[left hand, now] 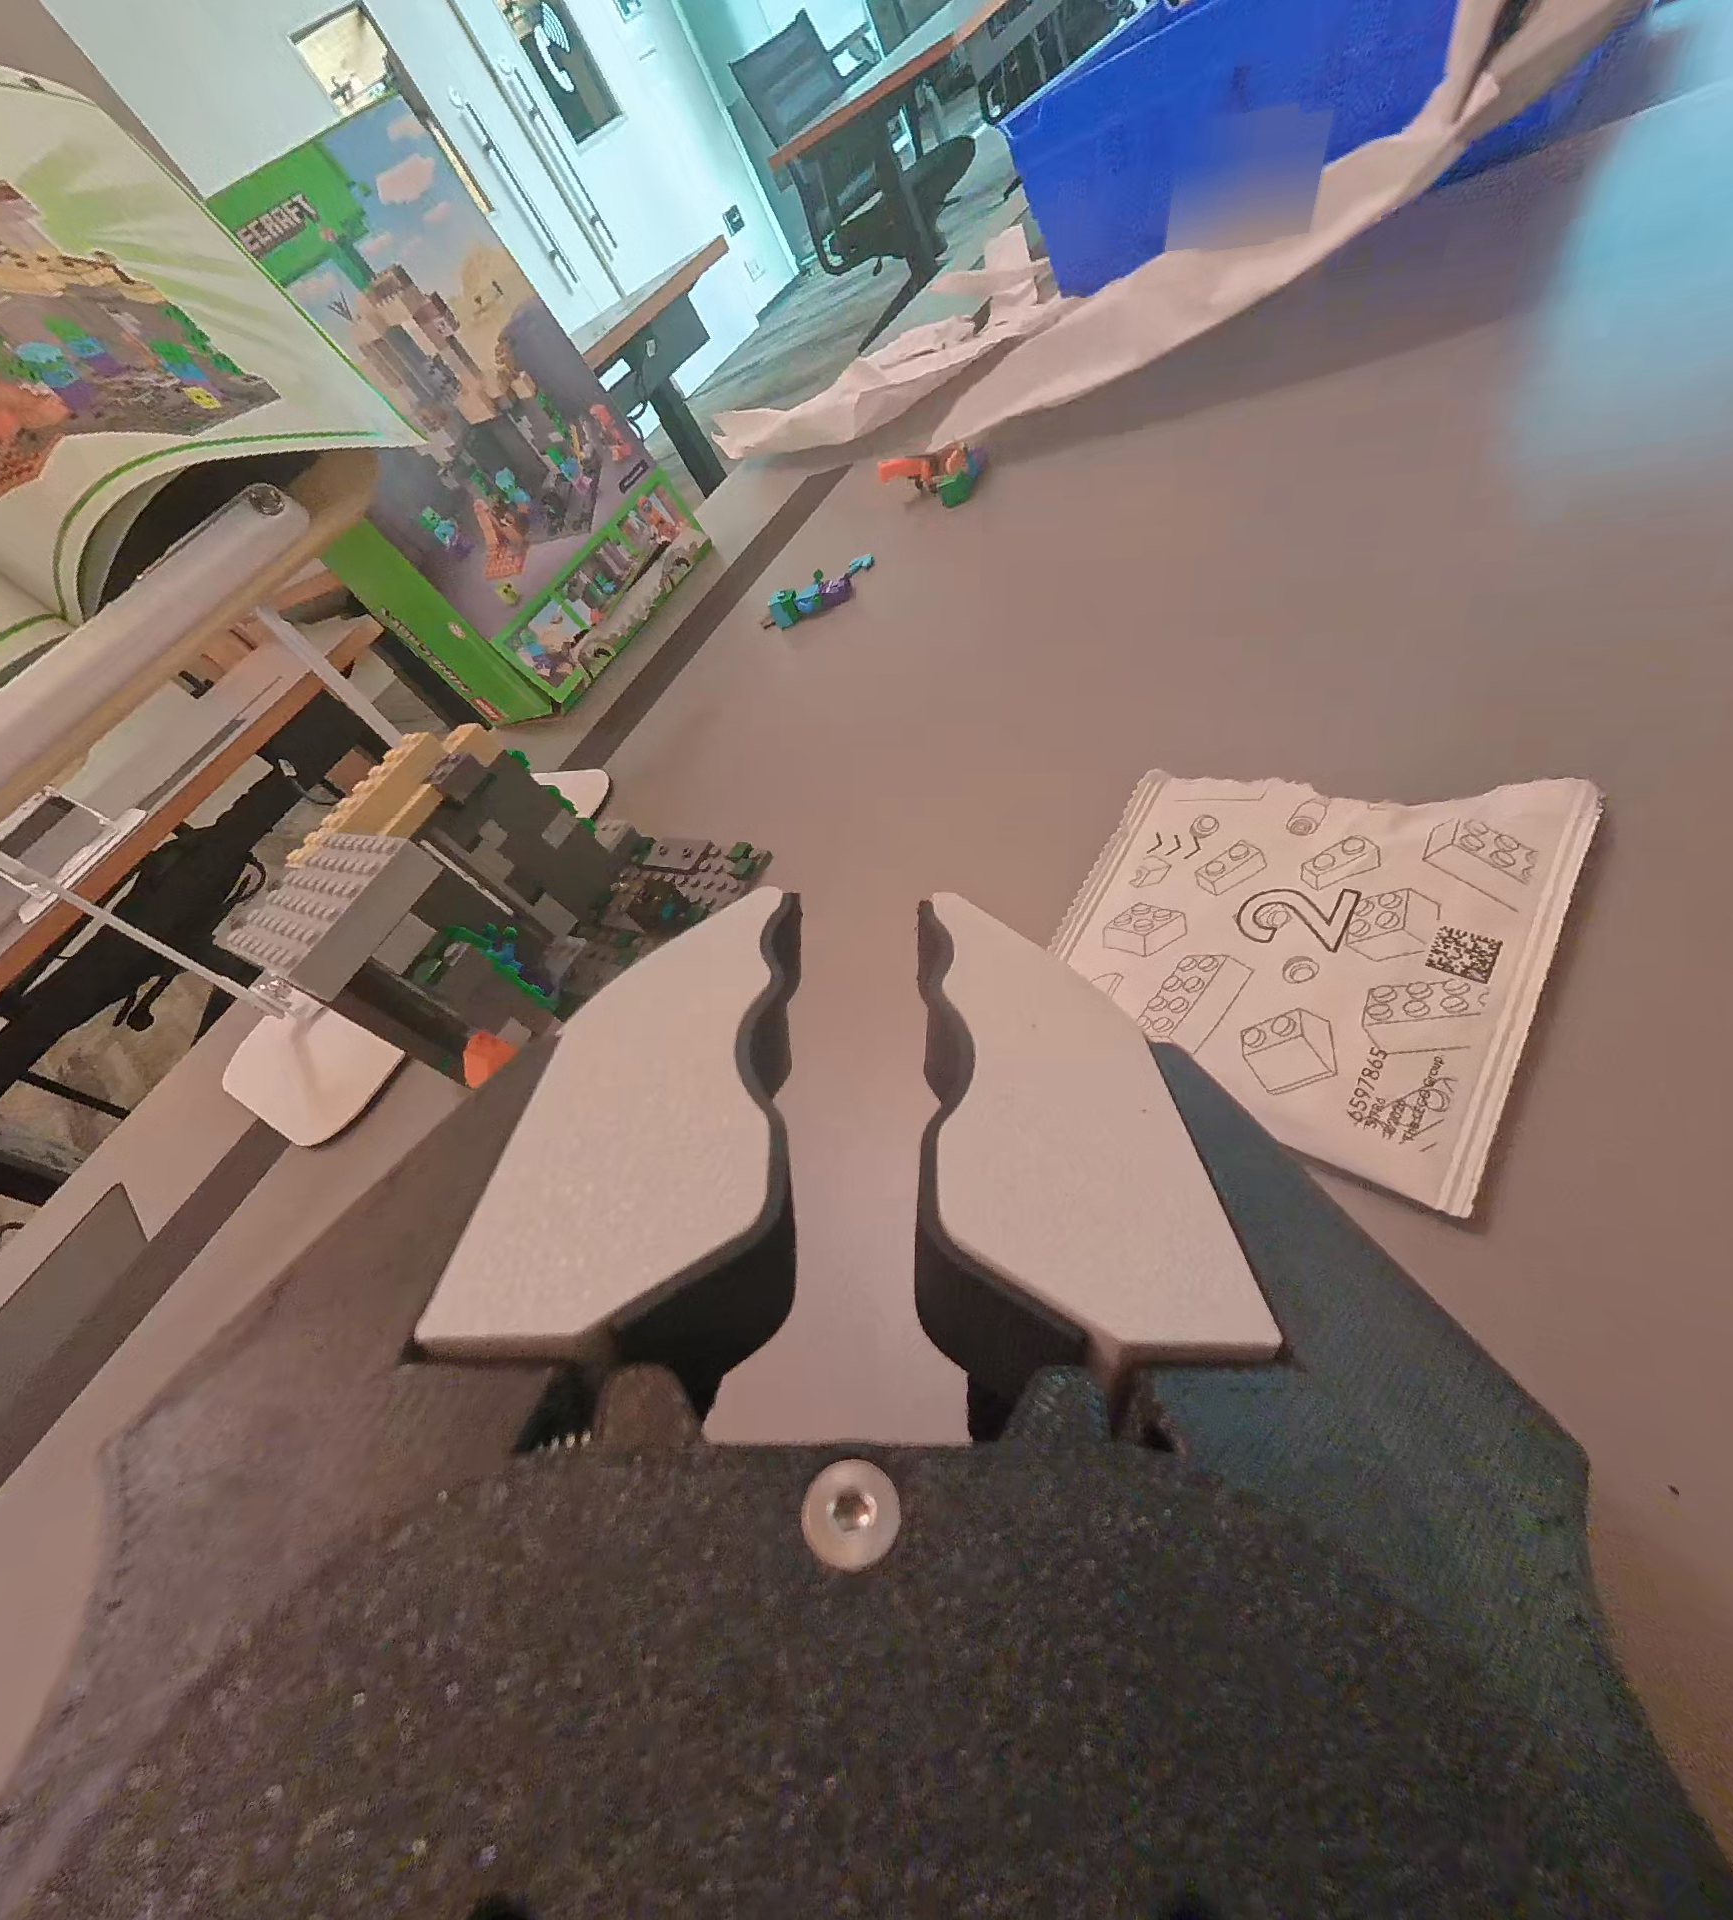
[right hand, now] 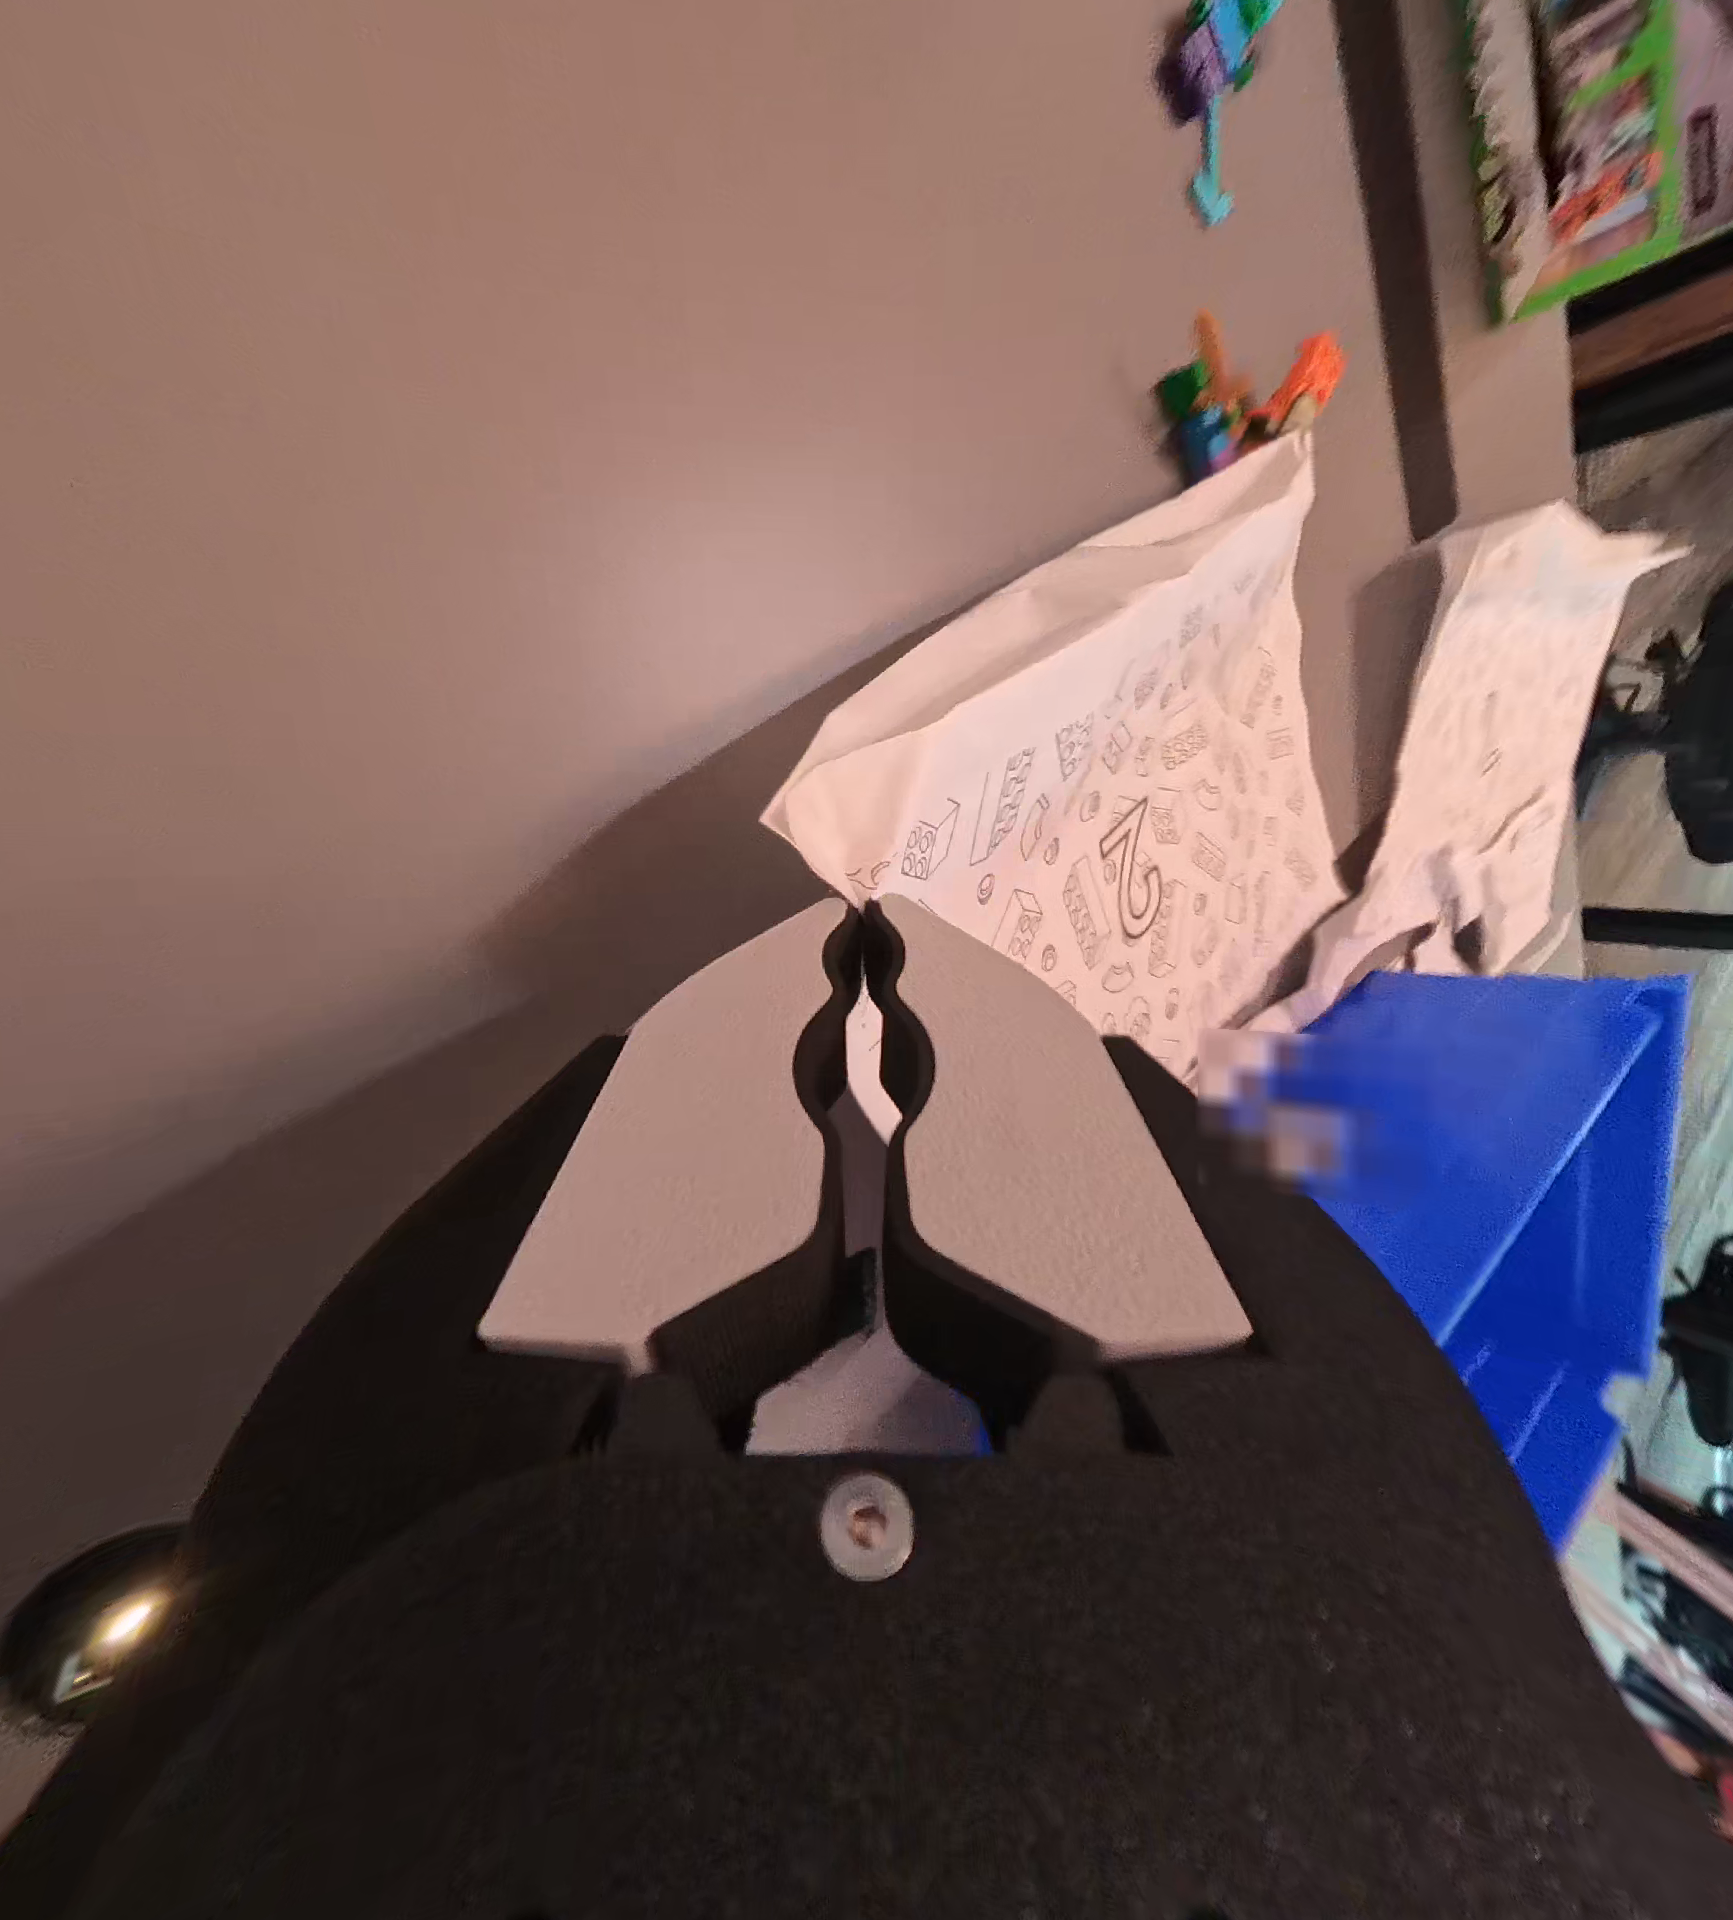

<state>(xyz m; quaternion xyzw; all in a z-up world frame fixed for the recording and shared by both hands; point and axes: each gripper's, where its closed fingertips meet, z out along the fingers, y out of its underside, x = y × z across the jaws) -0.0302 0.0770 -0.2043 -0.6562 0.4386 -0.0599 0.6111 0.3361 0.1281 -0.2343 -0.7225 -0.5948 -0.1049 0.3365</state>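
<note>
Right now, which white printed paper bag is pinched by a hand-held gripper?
The large white printed paper bag, pinched at its corner by the right hand-held gripper; the small one lies flat, untouched.

On the table [left hand: 1049, 644] a flat paper bag [left hand: 1350, 987] lies just right of the left tongs [left hand: 857, 914], and a brick model [left hand: 446, 914] stands at the left edge. Two small figures [left hand: 820, 597] lie farther back. A bin [left hand: 1205, 135] stands at the far right corner, behind a crumpled bag [left hand: 1049, 343].
</note>
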